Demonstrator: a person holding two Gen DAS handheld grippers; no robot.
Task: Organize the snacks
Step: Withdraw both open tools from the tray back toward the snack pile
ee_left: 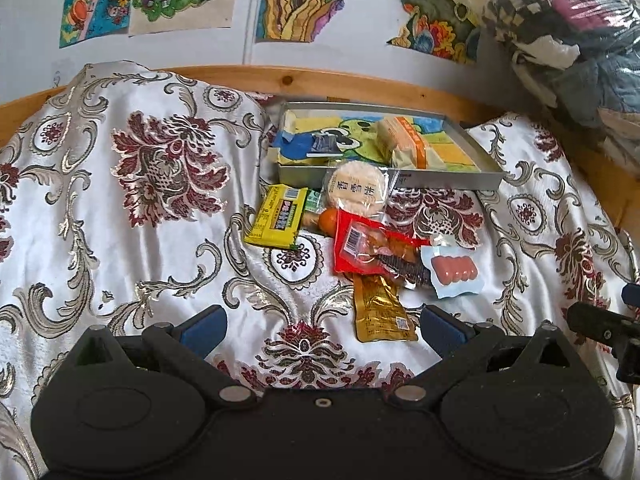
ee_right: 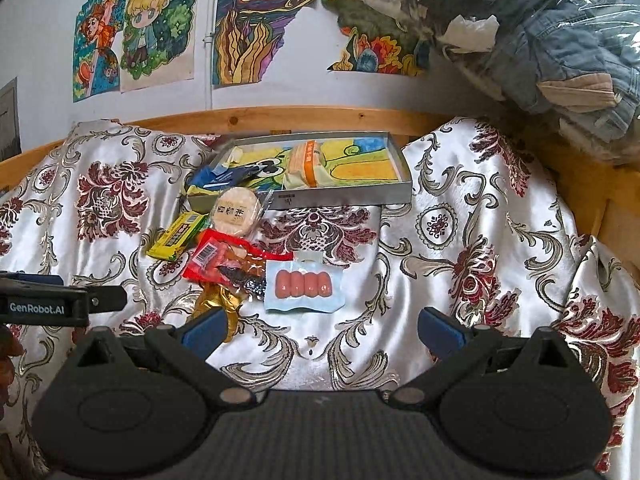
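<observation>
A pile of snacks lies on the patterned bedcover in front of a grey tray. The pile holds a round rice cracker pack, a yellow packet, a red packet, a gold pouch and a pink sausage pack. Inside the tray lie an orange-striped pack and a blue packet. My left gripper stands open just short of the gold pouch. My right gripper is open, below the sausage pack.
A wooden bed rail runs behind the tray, with drawings on the wall above. A plastic bag of clothes is heaped at the right. Each gripper shows at the edge of the other's view.
</observation>
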